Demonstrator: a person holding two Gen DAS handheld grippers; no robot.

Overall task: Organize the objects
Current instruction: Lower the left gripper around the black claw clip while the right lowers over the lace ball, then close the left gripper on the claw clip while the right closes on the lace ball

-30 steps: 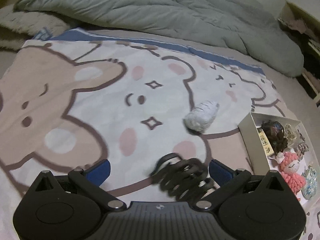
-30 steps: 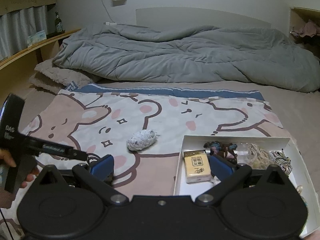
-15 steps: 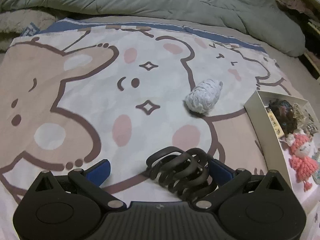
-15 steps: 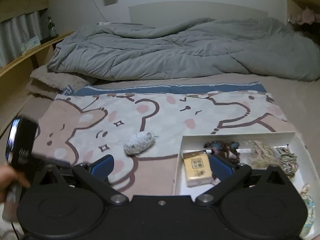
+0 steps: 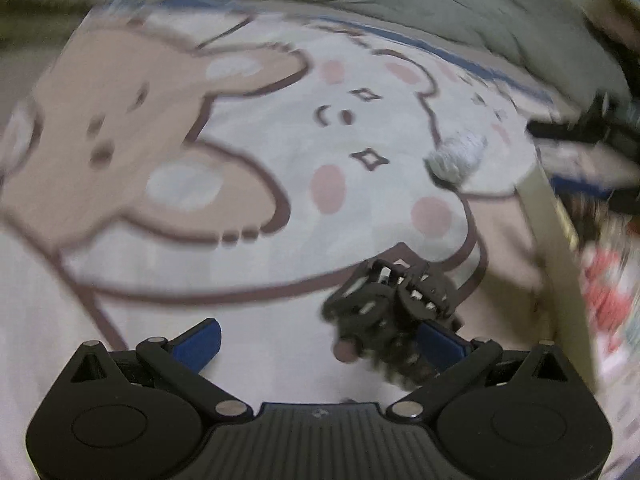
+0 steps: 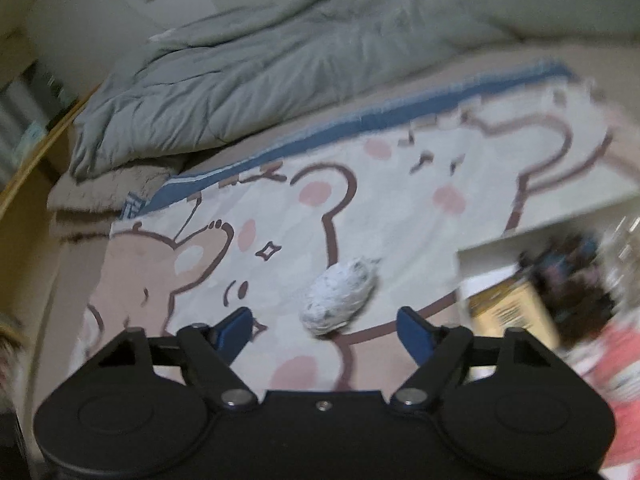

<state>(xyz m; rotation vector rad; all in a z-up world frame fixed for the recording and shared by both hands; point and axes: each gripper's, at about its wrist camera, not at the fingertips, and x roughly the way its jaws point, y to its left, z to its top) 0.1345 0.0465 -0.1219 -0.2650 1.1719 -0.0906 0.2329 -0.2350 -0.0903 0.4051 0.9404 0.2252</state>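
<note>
A black hair claw clip [image 5: 392, 308] hangs against the right finger of my left gripper [image 5: 320, 340]. Its jaws stand wide, and the left pad [image 5: 200, 340] is well clear of the clip. A white-grey yarn ball [image 6: 340, 300] lies on the cartoon bear blanket [image 6: 400, 220], just ahead of and between the blue pads [image 6: 236, 328] of my right gripper [image 6: 326, 330]. Those jaws are closing and neither pad touches the ball. The same yarn ball [image 5: 456, 156] shows far right in the blurred left wrist view.
A white box [image 6: 480, 248] to the right holds a yellow packet [image 6: 508, 308], dark hair ties [image 6: 568, 272] and a pink crochet doll [image 6: 612, 360]. Its wall [image 5: 548, 208] shows in the left view. A grey duvet [image 6: 280, 60] is heaped behind. A blurred black shape [image 5: 568, 132] hangs above the box.
The right gripper has tipped down and rolled, coming up to the yarn ball, and its jaws have narrowed. The left gripper has shifted over the blanket with the clip still at its right finger.
</note>
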